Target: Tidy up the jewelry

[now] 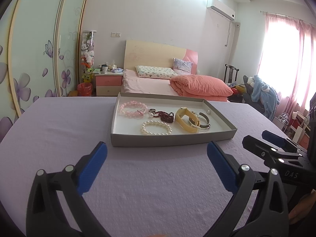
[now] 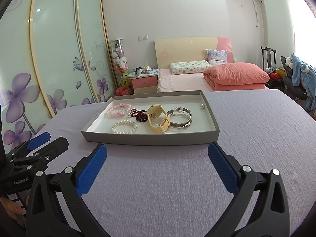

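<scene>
A shallow grey tray (image 1: 158, 141) (image 2: 138, 140) with a white floor sits on the lilac tablecloth. In it lie a pink bead bracelet (image 1: 132, 108) (image 2: 117, 111), a white pearl bracelet (image 1: 156, 130) (image 2: 124, 129), a dark red bead bracelet (image 1: 165, 116) (image 2: 141, 116), a small ring (image 1: 151, 110) (image 2: 134, 110), a yellow watch (image 1: 186, 118) (image 2: 158, 120), silver bangles (image 1: 201, 120) (image 2: 180, 119) and a loose pearl (image 1: 208, 112) (image 2: 202, 106). My left gripper (image 1: 157, 154) is open and empty, just short of the tray's near wall. My right gripper (image 2: 157, 154) is open and empty too, also just before the tray.
The lilac tablecloth (image 1: 59, 130) (image 2: 256, 130) spreads wide on both sides of the tray. The right gripper shows at the right edge of the left wrist view (image 1: 276, 148); the left gripper shows at the left edge of the right wrist view (image 2: 33, 148). A bed and wardrobe stand beyond the table.
</scene>
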`<move>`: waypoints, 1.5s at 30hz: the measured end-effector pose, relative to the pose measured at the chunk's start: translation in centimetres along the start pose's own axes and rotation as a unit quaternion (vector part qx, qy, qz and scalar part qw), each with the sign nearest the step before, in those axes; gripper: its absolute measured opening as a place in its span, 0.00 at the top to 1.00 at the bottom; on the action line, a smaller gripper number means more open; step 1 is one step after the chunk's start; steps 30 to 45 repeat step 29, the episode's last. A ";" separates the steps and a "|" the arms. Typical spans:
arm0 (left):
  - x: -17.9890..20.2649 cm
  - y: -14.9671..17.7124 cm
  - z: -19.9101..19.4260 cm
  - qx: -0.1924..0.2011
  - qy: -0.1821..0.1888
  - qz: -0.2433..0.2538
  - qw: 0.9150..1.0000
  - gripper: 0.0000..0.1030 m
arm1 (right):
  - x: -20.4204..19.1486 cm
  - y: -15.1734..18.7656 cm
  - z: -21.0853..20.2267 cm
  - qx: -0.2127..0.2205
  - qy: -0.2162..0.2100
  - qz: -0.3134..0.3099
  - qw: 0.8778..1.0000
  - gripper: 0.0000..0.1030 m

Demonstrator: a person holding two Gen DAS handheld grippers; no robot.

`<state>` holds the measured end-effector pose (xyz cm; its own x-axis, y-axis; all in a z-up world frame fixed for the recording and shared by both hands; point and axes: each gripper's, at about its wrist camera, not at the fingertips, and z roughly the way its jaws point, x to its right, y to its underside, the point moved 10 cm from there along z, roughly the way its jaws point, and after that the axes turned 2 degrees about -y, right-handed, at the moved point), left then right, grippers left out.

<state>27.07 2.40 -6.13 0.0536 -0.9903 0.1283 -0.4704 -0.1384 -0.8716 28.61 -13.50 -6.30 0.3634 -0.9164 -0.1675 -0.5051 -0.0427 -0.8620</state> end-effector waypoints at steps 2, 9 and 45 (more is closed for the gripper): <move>0.1 0.0 -0.1 0.001 -0.001 0.000 1.000 0.02 | 0.0 0.0 0.0 0.000 0.000 0.000 1.000 0.01; -0.1 0.0 -0.1 -0.001 -0.001 0.000 1.000 0.02 | 0.0 0.0 0.0 -0.001 0.000 0.000 1.000 0.01; -0.4 0.0 0.3 -0.006 -0.001 -0.006 1.000 0.02 | 0.0 0.3 0.1 -0.001 0.000 -0.001 1.000 0.01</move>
